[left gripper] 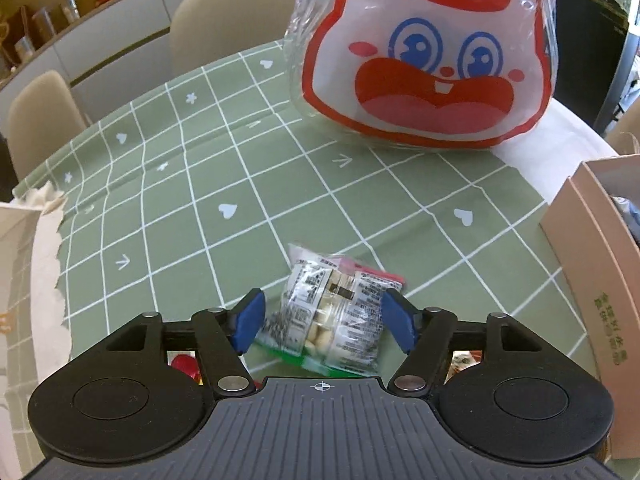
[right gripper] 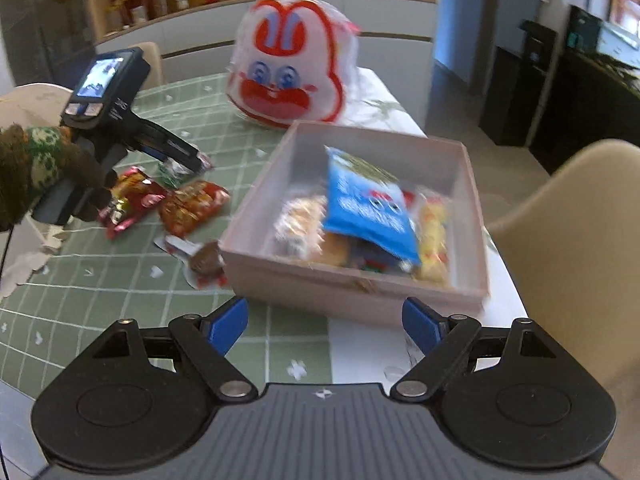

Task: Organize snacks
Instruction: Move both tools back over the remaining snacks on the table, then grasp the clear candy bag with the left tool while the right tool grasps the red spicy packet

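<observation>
Snacks sit partly in a pale pink cardboard box (right gripper: 360, 288) on the green checked counter (left gripper: 168, 200), near a big rabbit-face plastic bag (left gripper: 428, 60). Red foil packets (right gripper: 192, 206) lie just left of the box. The left tool (left gripper: 322, 322) is spread wide around a clear packet of pale sweets (left gripper: 328, 320), pads apart from it. The right tool (right gripper: 326, 326) gapes wide, empty.
</observation>
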Available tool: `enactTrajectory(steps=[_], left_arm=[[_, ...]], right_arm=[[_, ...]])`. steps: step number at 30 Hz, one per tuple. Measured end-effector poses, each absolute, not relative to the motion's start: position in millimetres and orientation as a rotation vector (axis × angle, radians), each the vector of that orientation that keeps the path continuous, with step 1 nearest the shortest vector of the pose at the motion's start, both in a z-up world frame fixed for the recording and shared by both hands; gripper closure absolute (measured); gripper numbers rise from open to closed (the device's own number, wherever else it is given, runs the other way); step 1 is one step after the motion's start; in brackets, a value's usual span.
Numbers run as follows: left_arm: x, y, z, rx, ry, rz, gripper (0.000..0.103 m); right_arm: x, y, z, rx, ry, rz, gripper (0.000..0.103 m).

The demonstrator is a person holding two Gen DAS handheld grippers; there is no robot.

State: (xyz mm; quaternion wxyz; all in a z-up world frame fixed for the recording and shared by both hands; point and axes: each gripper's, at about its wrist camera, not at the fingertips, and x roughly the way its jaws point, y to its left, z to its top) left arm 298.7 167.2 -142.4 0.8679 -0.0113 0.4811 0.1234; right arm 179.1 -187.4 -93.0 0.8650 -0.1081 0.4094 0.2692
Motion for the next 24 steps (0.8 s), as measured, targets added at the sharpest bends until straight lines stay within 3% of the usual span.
enactTrajectory(steps=[4,7,11,17,24], left_arm=[[301.0,180.1,-147.5,-0.129,1.019,0.222,0.029],[292.8,181.5,-145.4,-0.125,1.02,0.18,0.04],[265.6,176.8,-135.4,-0.152,1.01,0.128,0.043],[168.9,159.7,-110.3,-0.317,0.947,0.065,0.044],[39.2,165.4,-120.5,-0.607,0.964,0.223,0.044]], right_arm=[[165.5,-199.7,-106.4,-0.218,0.911,0.53,0.018],[155.7,-203.8,-111.7,-0.231,0.924,0.523,0.018],[149.5,-201.3,-107.2,-0.26,0.893,0.523,0.018],[151.3,-177.7,-96.3,-0.297,0.829,0.591,0.018],[146.5,-82.5,-100.6,-0.444,0.785,0.926,0.018]])
